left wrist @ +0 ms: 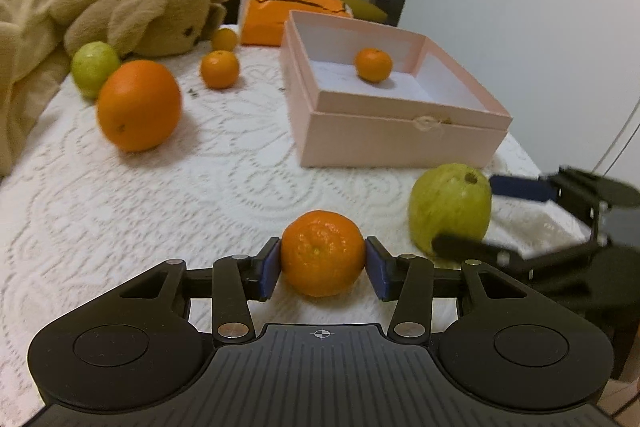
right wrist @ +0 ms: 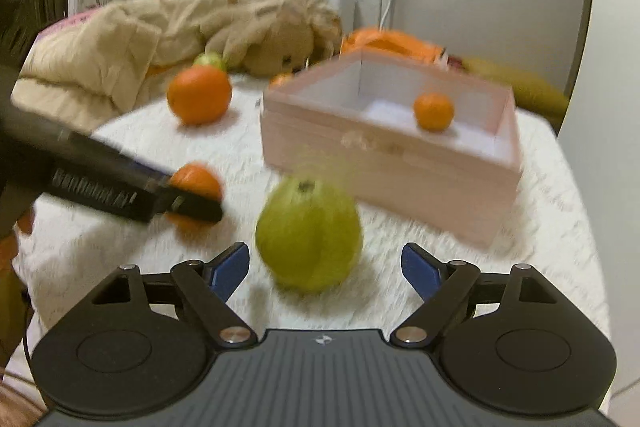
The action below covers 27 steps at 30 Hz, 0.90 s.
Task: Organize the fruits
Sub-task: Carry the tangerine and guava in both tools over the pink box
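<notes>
My left gripper (left wrist: 323, 265) is shut on a mandarin (left wrist: 322, 253) resting on the white cloth; its blue pads press both sides. The same mandarin (right wrist: 197, 183) shows in the right wrist view behind the left fingers (right wrist: 192, 205). My right gripper (right wrist: 325, 269) is open, its pads on either side of a green guava (right wrist: 309, 235) without touching it. That guava (left wrist: 450, 209) and the right gripper (left wrist: 480, 215) show at the right of the left wrist view. A pink open box (left wrist: 394, 123) holds one mandarin (left wrist: 373, 65); the box (right wrist: 384, 151) also shows in the right wrist view.
On the cloth lie a large orange (left wrist: 138, 105), a second guava (left wrist: 94, 67) and two small mandarins (left wrist: 219, 69). A plush toy (left wrist: 160, 21) and beige blanket (left wrist: 24, 27) lie at back left. An orange bag (left wrist: 280, 13) sits behind the box.
</notes>
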### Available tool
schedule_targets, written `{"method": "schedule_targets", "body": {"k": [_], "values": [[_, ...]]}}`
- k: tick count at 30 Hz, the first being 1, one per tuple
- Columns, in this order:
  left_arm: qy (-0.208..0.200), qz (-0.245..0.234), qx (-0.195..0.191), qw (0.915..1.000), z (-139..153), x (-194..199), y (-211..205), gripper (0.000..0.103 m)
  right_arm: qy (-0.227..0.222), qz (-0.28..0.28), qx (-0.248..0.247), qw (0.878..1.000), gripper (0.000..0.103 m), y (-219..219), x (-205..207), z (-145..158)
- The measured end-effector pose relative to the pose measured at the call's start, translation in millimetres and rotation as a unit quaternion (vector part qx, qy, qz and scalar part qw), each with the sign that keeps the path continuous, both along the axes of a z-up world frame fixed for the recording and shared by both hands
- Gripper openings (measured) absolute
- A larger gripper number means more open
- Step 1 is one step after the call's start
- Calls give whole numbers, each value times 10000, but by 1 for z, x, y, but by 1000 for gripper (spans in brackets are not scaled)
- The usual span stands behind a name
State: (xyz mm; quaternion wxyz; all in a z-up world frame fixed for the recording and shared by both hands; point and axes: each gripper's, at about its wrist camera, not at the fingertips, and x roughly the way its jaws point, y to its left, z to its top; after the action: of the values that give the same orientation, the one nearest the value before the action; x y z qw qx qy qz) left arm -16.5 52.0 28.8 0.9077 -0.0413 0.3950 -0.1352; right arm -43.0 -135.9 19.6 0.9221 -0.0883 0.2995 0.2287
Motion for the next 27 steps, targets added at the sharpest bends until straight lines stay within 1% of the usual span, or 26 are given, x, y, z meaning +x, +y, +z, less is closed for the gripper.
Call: {"method": "schedule_targets", "body": {"k": [3, 6, 8, 12, 14, 17, 22, 27], "values": [[45, 3, 29, 10000, -2, -2, 1, 50, 70, 3, 53, 10000, 83, 1, 9, 5], [40, 15, 60, 10000, -2, -2, -1, 50, 233, -5, 78, 9997, 78, 4, 18, 6], [36, 20, 70, 10000, -3, -3, -2, 50, 321, 55, 62, 9995, 72, 7, 22, 7], [41, 40, 22, 10000, -3, -2, -1, 50, 345, 179, -81, 9992, 68, 13, 22, 6], [46, 51, -8, 10000, -3, -2, 0, 50, 351, 251, -180, 9989, 60, 16, 20, 4], [44, 46, -7, 10000, -4, -2, 0, 50, 258, 271, -339, 9987, 60, 19, 17, 3], [31, 26, 34, 10000, -4, -2, -1, 50, 252, 281, -361, 9986, 60, 19, 16, 3], [43, 40, -7, 10000, -4, -1, 0, 50, 272, 237, -371, 9987, 59, 18, 16, 5]]}}
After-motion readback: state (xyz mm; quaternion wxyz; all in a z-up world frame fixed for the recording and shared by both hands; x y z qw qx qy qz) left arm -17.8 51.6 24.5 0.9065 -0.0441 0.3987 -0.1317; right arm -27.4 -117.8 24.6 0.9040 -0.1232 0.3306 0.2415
